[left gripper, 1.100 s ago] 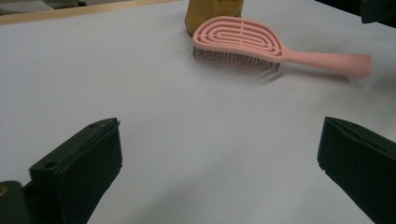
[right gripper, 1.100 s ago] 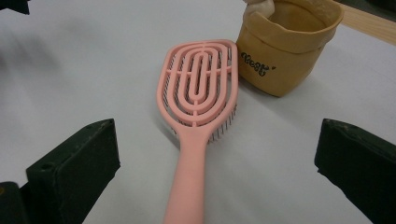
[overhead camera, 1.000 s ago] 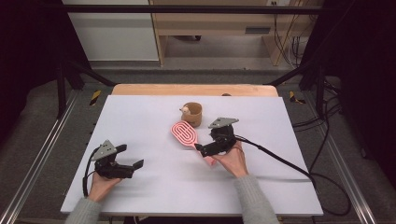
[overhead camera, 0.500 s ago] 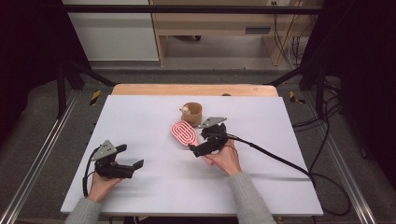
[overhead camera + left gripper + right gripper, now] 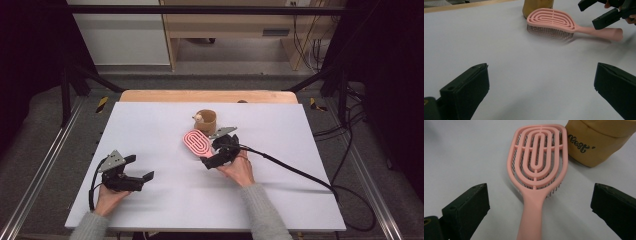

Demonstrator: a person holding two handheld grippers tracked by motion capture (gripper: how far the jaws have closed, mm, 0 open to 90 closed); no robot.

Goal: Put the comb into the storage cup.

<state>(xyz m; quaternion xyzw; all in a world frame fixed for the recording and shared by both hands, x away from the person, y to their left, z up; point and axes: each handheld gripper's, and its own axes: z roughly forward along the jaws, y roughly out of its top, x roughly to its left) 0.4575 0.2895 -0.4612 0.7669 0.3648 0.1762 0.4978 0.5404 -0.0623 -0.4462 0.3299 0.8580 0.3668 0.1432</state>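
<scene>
From the high view, the pink brush lies bristles-down near the middle of the white bench, its head just beside the tan cup. The right gripper sits at the brush handle, jaws spread; the left gripper rests well apart on the near left of the bench, also spread. Over to the left gripper view: its jaws stand wide with bare bench between them, and beyond lie the brush, the cup behind it and the right gripper above the handle end. Right gripper view now: the brush handle runs up between the wide-open jaws, neither touching it, cup at its upper right.
</scene>
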